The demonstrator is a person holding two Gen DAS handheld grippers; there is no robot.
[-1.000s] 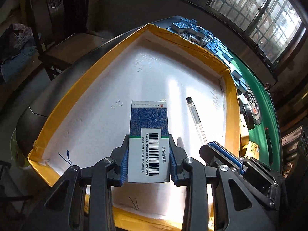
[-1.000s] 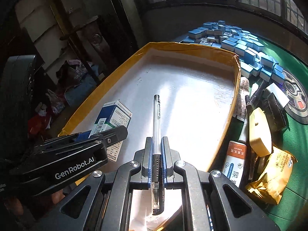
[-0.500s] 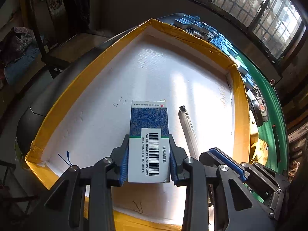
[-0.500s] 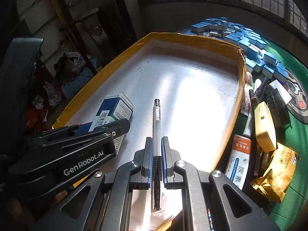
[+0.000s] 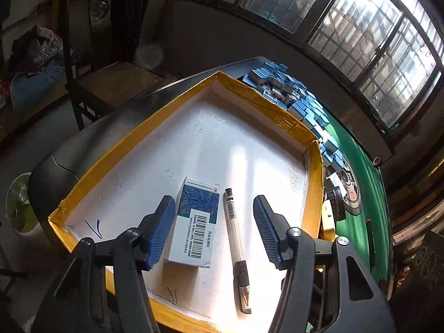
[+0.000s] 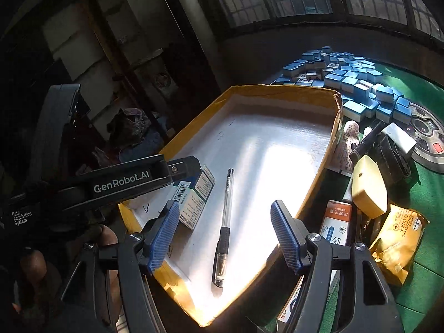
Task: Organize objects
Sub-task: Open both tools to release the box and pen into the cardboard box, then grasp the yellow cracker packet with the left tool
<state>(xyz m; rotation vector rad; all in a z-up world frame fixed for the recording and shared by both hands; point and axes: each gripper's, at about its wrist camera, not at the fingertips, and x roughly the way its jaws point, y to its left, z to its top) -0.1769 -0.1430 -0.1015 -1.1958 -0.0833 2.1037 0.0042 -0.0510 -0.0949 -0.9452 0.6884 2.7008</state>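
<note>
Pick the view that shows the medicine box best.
Left wrist view: the medicine box lies fully visible, barcode up, beside the pen. In the right wrist view the left tool covers part of it.

A lived-in home room used for games, dim and cluttered. Shown by a green felt mahjong table (image 6: 416,277) with a round control dial (image 6: 426,138) set in its middle and a heap of blue-backed mahjong tiles (image 6: 347,77) along its far side. Barred windows (image 5: 374,36) on the far wall, letting in daylight. Beside the table, a dark wooden chair (image 5: 111,83) and a bundle of clothes (image 5: 33,63) piled at the left. Household odds and ends on the felt: a snack packet (image 6: 399,244), a small ointment box (image 6: 337,222)
</note>
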